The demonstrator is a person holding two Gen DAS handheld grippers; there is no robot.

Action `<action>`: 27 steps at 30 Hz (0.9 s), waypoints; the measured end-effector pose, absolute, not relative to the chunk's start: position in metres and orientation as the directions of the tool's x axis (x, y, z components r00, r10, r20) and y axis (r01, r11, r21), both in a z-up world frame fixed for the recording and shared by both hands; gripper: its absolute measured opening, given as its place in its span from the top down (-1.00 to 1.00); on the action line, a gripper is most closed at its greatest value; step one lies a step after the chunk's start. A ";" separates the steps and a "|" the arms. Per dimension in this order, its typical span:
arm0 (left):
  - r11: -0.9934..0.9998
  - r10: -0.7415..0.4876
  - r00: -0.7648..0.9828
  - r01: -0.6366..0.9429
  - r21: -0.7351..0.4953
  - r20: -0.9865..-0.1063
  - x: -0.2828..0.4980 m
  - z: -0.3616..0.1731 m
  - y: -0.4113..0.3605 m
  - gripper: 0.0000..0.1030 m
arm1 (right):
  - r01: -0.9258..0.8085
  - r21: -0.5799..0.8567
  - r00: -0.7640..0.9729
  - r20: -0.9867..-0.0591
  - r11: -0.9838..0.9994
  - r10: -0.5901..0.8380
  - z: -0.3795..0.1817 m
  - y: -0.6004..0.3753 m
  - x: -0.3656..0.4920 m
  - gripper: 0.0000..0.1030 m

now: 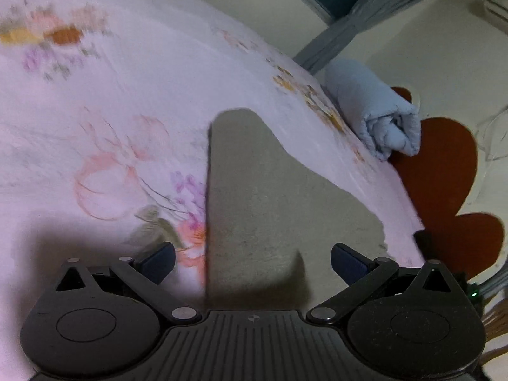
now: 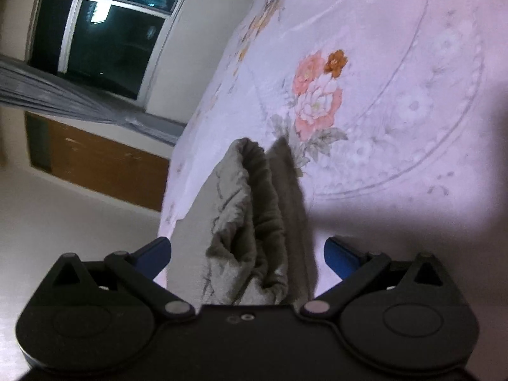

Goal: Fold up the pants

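Observation:
Grey-beige pants (image 1: 263,197) lie flat on a pink floral bedsheet (image 1: 104,101); one leg runs away from my left gripper (image 1: 252,262). That gripper is open, its blue fingers either side of the cloth, just above it. In the right wrist view the gathered elastic waistband of the pants (image 2: 254,222) lies bunched between the open blue fingers of my right gripper (image 2: 247,258). The fingers stand wide apart and do not pinch the cloth.
A rolled light-blue blanket (image 1: 377,117) lies at the bed's far edge beside a red-orange heart-shaped mat (image 1: 444,171) on the floor. In the right wrist view, a dark window (image 2: 108,25), grey curtain (image 2: 63,101) and wooden panel (image 2: 104,165) stand beyond the bed's edge.

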State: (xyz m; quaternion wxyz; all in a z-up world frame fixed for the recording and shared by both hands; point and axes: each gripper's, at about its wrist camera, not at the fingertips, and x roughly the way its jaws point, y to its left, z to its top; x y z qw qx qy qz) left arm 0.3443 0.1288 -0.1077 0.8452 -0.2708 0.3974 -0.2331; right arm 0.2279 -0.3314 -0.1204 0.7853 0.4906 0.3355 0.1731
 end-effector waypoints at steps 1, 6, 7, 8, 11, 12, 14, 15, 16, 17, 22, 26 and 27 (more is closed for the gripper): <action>0.736 -0.618 0.573 0.182 -0.652 -0.538 0.347 -0.110 0.127 -1.00 | 0.049 0.888 0.710 -0.352 0.456 0.610 -0.119 -0.332 0.229 -0.91; 0.727 -0.625 0.576 0.184 -0.662 -0.527 0.350 -0.119 0.113 -1.00 | 0.018 0.903 0.673 -0.329 0.430 0.663 -0.121 -0.326 0.238 -0.82; 0.729 -0.621 0.579 0.180 -0.660 -0.529 0.349 -0.119 0.112 -1.00 | 0.013 0.899 0.662 -0.336 0.438 0.670 -0.121 -0.323 0.241 -0.82; 0.728 -0.620 0.581 0.176 -0.662 -0.527 0.349 -0.120 0.110 -1.00 | 0.012 0.894 0.653 -0.346 0.448 0.673 -0.120 -0.319 0.243 -0.81; 0.719 -0.618 0.590 0.159 -0.677 -0.519 0.352 -0.121 0.111 -1.00 | 0.010 0.891 0.637 -0.355 0.453 0.685 -0.118 -0.311 0.249 -0.81; 0.715 -0.620 0.592 0.155 -0.682 -0.515 0.353 -0.122 0.111 -1.00 | 0.007 0.891 0.632 -0.356 0.455 0.688 -0.118 -0.309 0.251 -0.81; 0.706 -0.624 0.594 0.150 -0.692 -0.508 0.354 -0.123 0.112 -1.00 | 0.005 0.890 0.626 -0.359 0.456 0.693 -0.118 -0.306 0.254 -0.81; 0.701 -0.627 0.594 0.148 -0.698 -0.504 0.355 -0.124 0.112 -1.00 | 0.004 0.888 0.623 -0.362 0.460 0.694 -0.117 -0.305 0.255 -0.81; 0.698 -0.628 0.594 0.144 -0.702 -0.502 0.356 -0.124 0.112 -1.00 | 0.005 0.886 0.620 -0.366 0.463 0.694 -0.117 -0.304 0.256 -0.81; 0.697 -0.630 0.592 0.144 -0.703 -0.503 0.357 -0.124 0.110 -0.99 | 0.002 0.886 0.618 -0.366 0.464 0.696 -0.116 -0.302 0.256 -0.81; 0.704 -0.631 0.578 0.147 -0.695 -0.517 0.360 -0.124 0.110 -0.81 | 0.037 0.873 0.621 -0.402 0.486 0.673 -0.116 -0.314 0.251 -0.15; 0.701 -0.630 0.580 0.139 -0.699 -0.517 0.360 -0.129 0.114 -0.73 | 0.056 0.884 0.629 -0.393 0.465 0.671 -0.124 -0.321 0.244 -0.06; 0.705 -0.627 0.582 0.140 -0.695 -0.518 0.360 -0.130 0.112 -0.73 | 0.054 0.885 0.627 -0.391 0.463 0.674 -0.123 -0.317 0.245 -0.14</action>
